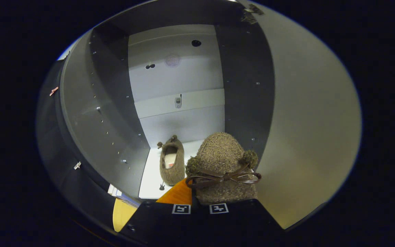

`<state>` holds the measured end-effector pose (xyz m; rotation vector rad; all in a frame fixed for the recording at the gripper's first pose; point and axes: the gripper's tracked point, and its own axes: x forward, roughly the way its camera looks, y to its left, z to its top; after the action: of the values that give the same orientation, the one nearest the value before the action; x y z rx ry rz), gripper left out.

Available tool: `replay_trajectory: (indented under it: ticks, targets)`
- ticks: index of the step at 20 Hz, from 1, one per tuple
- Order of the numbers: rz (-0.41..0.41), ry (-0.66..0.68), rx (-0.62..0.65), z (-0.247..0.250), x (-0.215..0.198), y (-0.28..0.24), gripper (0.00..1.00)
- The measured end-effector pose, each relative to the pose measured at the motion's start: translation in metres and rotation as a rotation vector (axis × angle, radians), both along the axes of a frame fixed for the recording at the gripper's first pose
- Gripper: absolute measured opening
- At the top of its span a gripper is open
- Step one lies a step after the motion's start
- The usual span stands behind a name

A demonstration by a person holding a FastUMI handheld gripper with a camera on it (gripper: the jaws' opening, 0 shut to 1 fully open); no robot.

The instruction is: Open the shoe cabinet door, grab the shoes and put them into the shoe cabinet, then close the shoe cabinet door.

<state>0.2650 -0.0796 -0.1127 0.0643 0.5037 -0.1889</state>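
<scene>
Inside the open shoe cabinet (115,113), one brown fuzzy slipper (172,161) lies on the white bottom shelf (151,178), toe pointing outward, near the left wall. Gripper (199,206) clamped on second slipper (222,161), bow facing the camera, held at the cabinet mouth. Door (307,137) swung open, right side.

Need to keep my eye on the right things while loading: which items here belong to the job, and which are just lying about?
Job: fuzzy brown slipper with leather bow clamped in the tool; matching brown slipper on the grey cabinet's white floor; open cabinet door.
Lying about: small handset on rear shelf.
</scene>
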Motion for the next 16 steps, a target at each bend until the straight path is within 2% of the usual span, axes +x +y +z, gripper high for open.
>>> replay_trajectory:
  ticks: [3, 6, 12, 16]
  targets:
    - [0.016, 0.018, -0.035, 0.004, 0.043, 0.0, 0.05]
    - [-0.006, 0.07, 0.0, -0.007, 0.082, -0.009, 0.05]
    - [-0.035, 0.21, 0.046, -0.074, 0.149, -0.039, 0.05]
    - [0.004, 0.24, 0.027, -0.114, 0.18, -0.038, 0.05]
